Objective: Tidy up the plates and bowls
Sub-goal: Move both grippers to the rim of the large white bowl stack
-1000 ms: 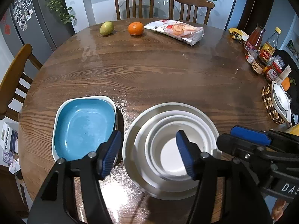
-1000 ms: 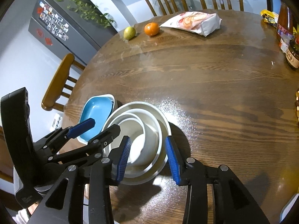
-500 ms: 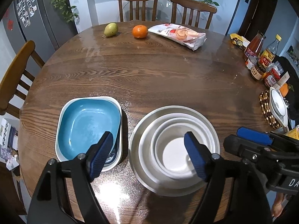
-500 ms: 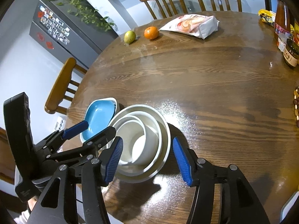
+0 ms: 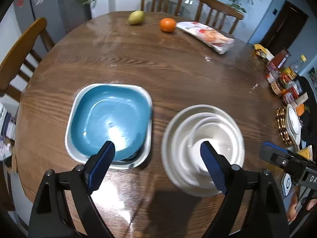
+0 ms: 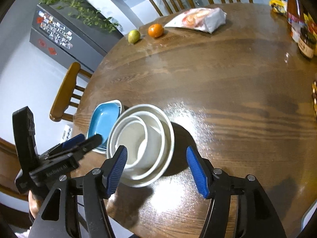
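**Stacks set, both tools letting go**

Tools first, nearest the cameras: the left tool [image 5: 156, 161] hangs above the near edge of the counter [image 5: 178, 69] with its jaws opening wide and nothing between the blue pads, which stand over the gap between the two stacks. The right tool [image 6: 156, 170] is also opening; its pads straddle the near rim of the white stack without pressing on it, so it holds nothing.

Just beyond them lie the task's things. On the left sits the blue square dish [image 5: 110, 119], nested in a white square dish [image 5: 146, 152] with a dark piece showing beneath at the near corner. Just beside it, apart by a strip of bare wood, stands the nest of round white bowls [image 5: 202, 140], smaller ones inside larger.

Judged from this, the stacking step looks finished or nearly so, and the release is in hand. The next move likely calls for lifting both tools clear without knocking a rim, then checking whether any dish is left; a white plate [image 5: 294, 123] on a beaded mat at the far right may be one.

Far across the counter lie a pear [image 5: 136, 17], an orange [image 5: 167, 24] and a snack bag [image 5: 206, 36].
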{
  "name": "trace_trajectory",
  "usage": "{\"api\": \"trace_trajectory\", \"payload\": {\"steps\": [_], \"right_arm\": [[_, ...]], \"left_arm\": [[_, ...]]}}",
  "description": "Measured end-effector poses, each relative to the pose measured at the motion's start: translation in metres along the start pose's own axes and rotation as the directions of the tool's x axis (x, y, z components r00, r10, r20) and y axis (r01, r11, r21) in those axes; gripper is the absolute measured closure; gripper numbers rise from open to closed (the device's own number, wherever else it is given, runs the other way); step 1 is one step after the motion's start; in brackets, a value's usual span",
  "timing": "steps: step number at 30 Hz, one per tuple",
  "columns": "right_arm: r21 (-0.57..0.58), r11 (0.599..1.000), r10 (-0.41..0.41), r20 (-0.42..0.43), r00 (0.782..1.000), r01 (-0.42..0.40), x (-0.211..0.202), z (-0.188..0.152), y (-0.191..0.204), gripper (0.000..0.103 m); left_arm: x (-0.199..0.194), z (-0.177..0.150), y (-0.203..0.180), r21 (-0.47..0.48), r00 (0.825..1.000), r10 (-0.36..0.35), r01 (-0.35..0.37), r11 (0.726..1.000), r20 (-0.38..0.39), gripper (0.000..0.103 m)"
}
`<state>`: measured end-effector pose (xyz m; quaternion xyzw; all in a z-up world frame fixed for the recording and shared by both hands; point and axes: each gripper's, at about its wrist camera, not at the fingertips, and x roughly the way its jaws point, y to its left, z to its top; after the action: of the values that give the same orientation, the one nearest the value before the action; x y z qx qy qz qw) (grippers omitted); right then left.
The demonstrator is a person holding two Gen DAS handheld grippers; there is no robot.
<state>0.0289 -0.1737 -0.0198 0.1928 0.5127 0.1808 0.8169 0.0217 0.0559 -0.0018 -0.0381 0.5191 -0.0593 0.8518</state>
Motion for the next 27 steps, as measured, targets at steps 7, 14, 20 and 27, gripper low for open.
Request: {"api": "trace_trajectory", "payload": {"steps": [7,14,20,27], "right_arm": [[0.109,0.993,0.043,-0.013,0.999,-0.041,0.003,-0.004,-0.026,0.039],[0.102,0.995,-0.003,-0.024,1.0,0.005,0.005,-0.005,-0.025,0.039],[0.087,0.996,-0.028,0.004,1.0,0.028,0.006,-0.002,-0.023,0.039],[0.109,0.994,-0.011,0.005,1.0,0.01,0.013,-0.004,-0.033,0.044]], "left_arm": [[0.006,-0.003,0.035,-0.116,0.998,-0.019,0.012,0.993,-0.058,0.001],[0.006,0.0,0.039,-0.143,0.992,-0.096,0.083,0.986,-0.086,0.001],[0.015,0.0,0.04,-0.18,0.976,-0.177,0.153,0.972,-0.126,0.003],[0.02,0.002,0.039,-0.172,0.968,-0.194,0.166,0.971,-0.158,0.015]]}}
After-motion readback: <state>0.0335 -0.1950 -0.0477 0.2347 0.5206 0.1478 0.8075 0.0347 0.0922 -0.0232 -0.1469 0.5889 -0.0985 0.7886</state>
